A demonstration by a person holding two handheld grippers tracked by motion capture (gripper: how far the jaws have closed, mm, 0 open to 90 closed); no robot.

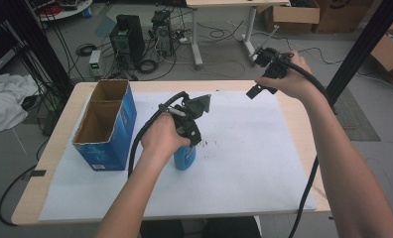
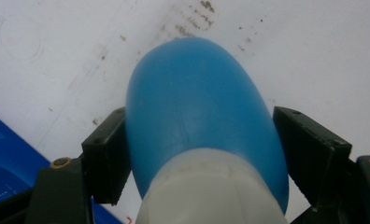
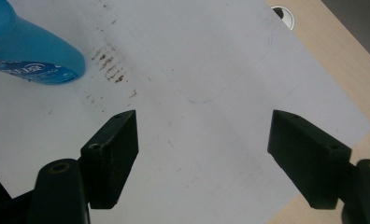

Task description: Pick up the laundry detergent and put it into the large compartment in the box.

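Observation:
A blue bottle (image 1: 184, 157) with a white neck stands upright on the white paper sheet (image 1: 249, 163), left of the table's middle. My left gripper (image 1: 187, 145) comes down on it from above. In the left gripper view both black pads lie against the sides of the bottle (image 2: 197, 107), so the left gripper (image 2: 199, 144) is shut on it. My right gripper (image 1: 256, 74) is held up over the far right part of the table, open, nothing between its jaws. From the right gripper (image 3: 202, 154) the bottle (image 3: 29, 51) appears at the upper left.
An open blue cardboard box (image 1: 105, 124) stands at the table's left, close to the bottle; its corner (image 2: 5, 172) appears beside my left jaw. Brown specks (image 3: 110, 65) stain the paper just right of the bottle. Beyond the table are computer towers, cables and boxes on the floor.

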